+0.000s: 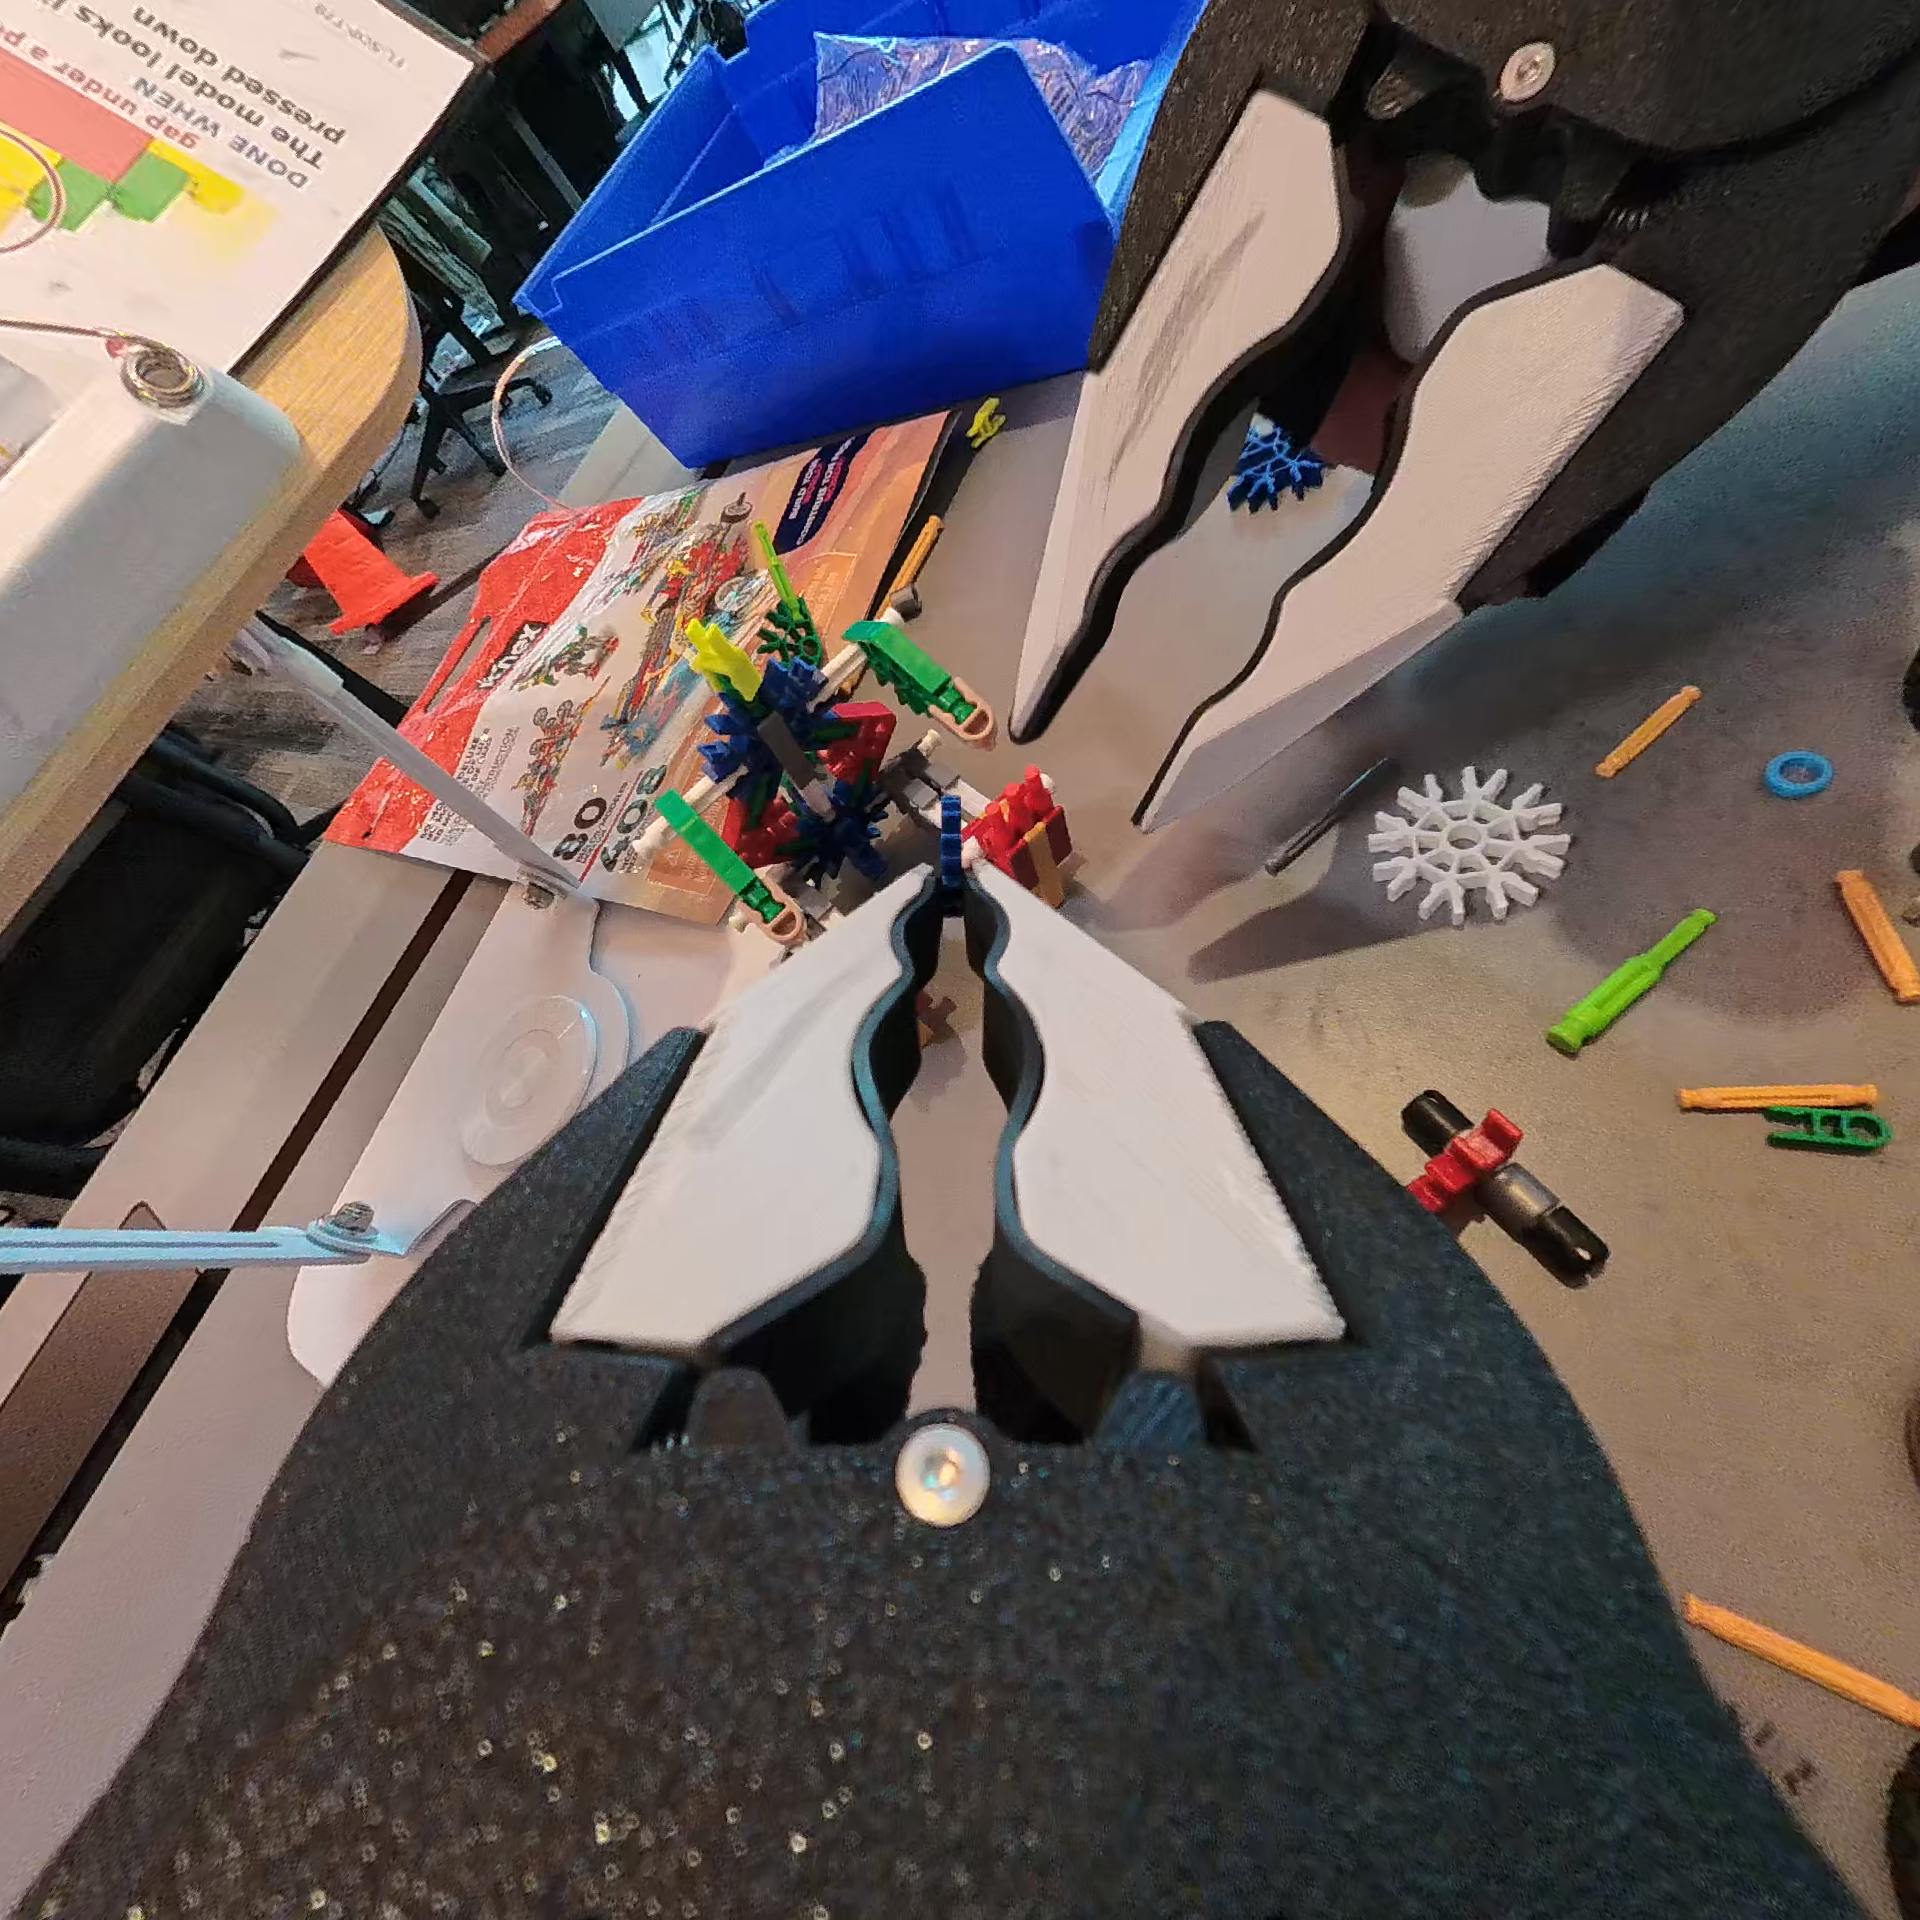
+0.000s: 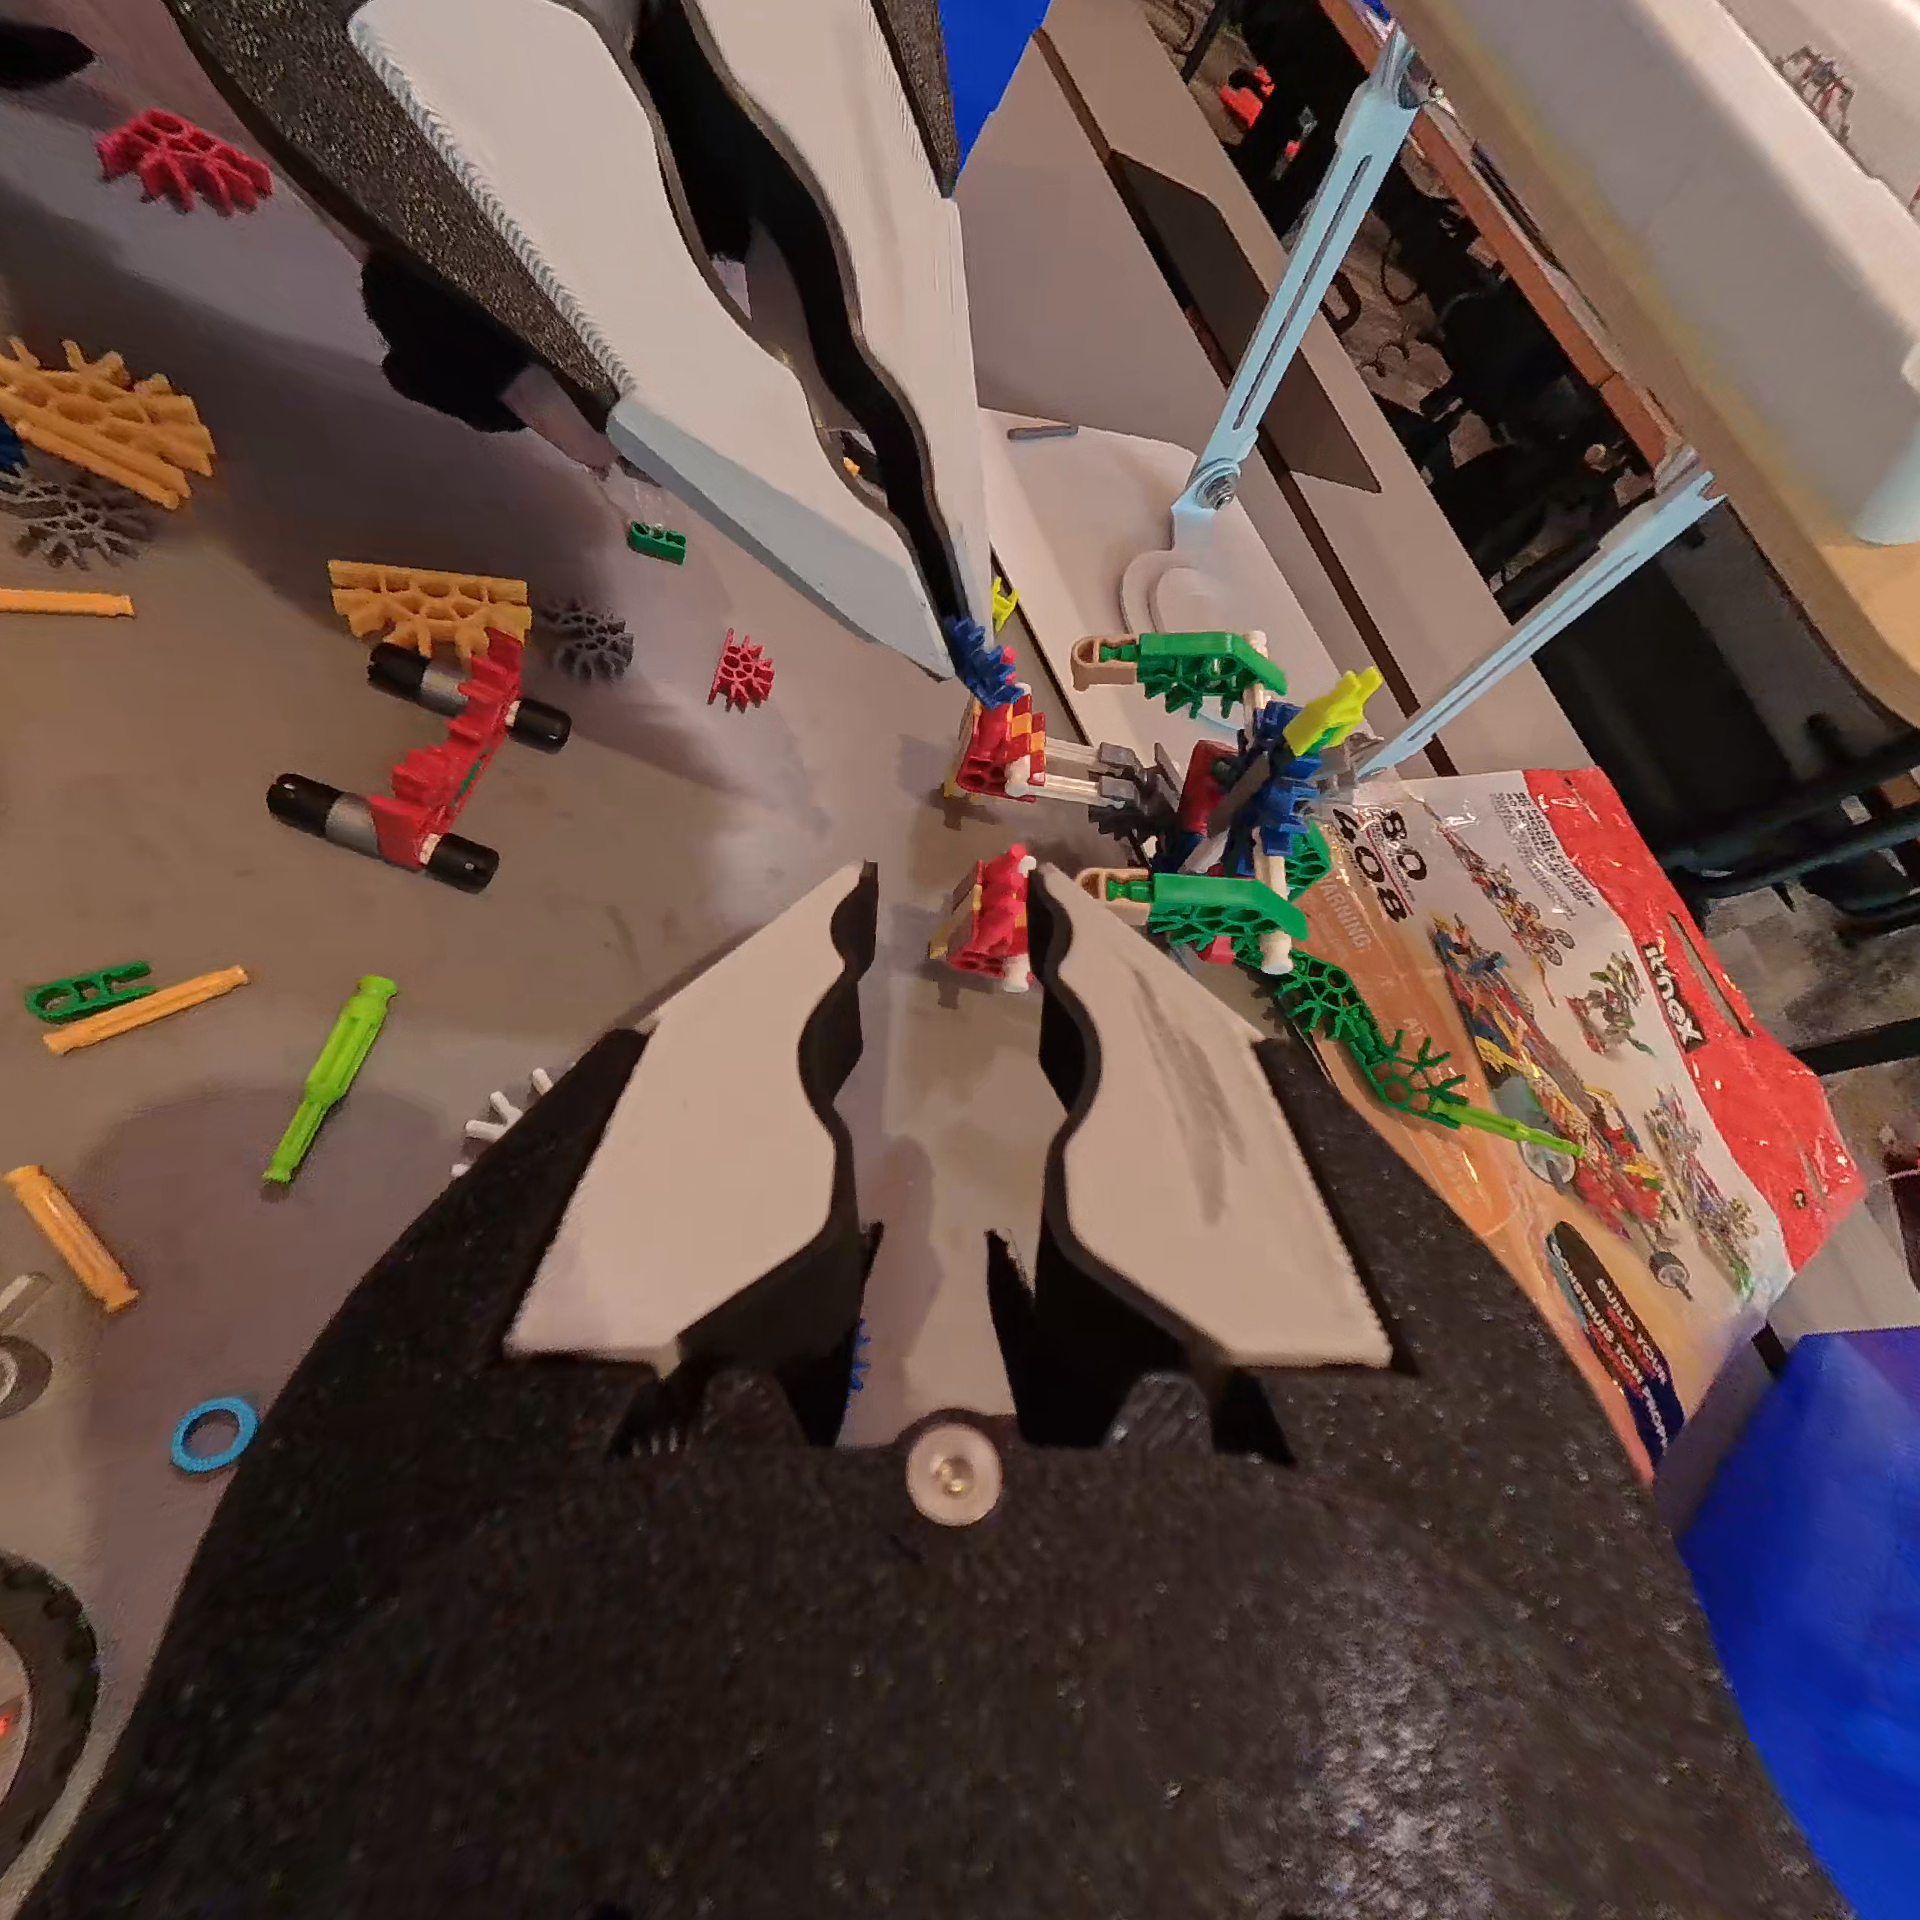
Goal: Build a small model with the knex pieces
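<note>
A many-coloured construction-toy model (image 1: 810, 758) stands on the grey table, partly over a toy package; it also shows in the right wrist view (image 2: 1226, 790). My left gripper (image 1: 948, 878) is shut on a blue toothed connector (image 1: 949, 831) at the model's near end, beside a red block (image 1: 1023, 821). In the right wrist view the left gripper (image 2: 956, 634) comes in from the top, pinching that blue connector (image 2: 982, 665). My right gripper (image 2: 948, 883) is open, its right fingertip close beside a second red block (image 2: 987, 920) of the model. In the left wrist view the right gripper (image 1: 1091, 769) hangs open above the table.
A blue bin (image 1: 831, 281) stands behind the red toy package (image 1: 623, 665). Loose pieces lie around: a white snowflake connector (image 1: 1467, 844), a green rod (image 1: 1631, 982), orange rods, a blue ring (image 1: 1797, 774), and a red and black axle frame (image 2: 436, 769). A white metal bracket (image 2: 1278, 312) stands at the table's edge. My hands' fingertips stand some 4 cm from each other.
</note>
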Tool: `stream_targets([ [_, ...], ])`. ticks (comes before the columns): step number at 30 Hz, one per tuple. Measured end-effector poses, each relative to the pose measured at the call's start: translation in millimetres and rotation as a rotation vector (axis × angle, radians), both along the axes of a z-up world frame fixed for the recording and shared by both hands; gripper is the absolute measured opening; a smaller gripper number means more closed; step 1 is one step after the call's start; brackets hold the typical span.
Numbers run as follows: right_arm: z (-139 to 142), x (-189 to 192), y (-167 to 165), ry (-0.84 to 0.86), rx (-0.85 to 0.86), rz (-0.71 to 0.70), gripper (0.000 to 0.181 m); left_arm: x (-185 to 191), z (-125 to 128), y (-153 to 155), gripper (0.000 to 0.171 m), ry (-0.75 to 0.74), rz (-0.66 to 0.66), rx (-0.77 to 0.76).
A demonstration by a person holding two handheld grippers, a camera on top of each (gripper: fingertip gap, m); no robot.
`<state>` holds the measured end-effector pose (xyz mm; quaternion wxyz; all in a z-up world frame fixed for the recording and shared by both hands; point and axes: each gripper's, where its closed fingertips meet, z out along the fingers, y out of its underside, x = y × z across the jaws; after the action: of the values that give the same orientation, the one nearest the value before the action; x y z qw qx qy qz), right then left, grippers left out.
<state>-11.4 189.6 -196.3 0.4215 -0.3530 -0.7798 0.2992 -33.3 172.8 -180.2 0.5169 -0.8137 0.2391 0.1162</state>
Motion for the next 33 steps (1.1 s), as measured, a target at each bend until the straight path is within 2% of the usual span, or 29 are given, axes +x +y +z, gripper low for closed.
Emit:
stream_targets([
  [4, 7, 3, 8, 0.016, 0.008, -0.015, 0.028, 0, 0, 0, 0.001, -0.02, -0.006, 0.0],
  [8, 13, 17, 42, -0.004, -0.02, -0.09, 0.028, -1, 2, -1, 0.001, -0.033, -0.015, 0.004],
  [11, 2, 42, 75, -0.108, -0.089, -0.156, 0.028, -2, 3, -2, 0.001, -0.04, -0.016, 0.008],
  [14, -22, 69, 96, -0.231, -0.107, -0.204, 0.028, 0, 1, -2, 0.001, -0.041, -0.024, -0.001],
  [18, -39, 87, 101, -0.32, -0.171, -0.205, 0.028, 6, -5, -2, 0.001, -0.04, -0.041, -0.024],
  [24, -47, 89, 120, -0.342, -0.107, -0.29, 0.03, 11, -11, -1, 0.001, -0.046, -0.056, -0.045],
  [28, -44, 96, 132, -0.339, -0.128, -0.339, 0.03, 12, -14, 0, 0.001, -0.057, -0.061, -0.054],
  [33, -38, 90, 103, -0.322, -0.188, -0.212, 0.03, 14, -15, 0, 0.001, -0.059, -0.068, -0.058],
])
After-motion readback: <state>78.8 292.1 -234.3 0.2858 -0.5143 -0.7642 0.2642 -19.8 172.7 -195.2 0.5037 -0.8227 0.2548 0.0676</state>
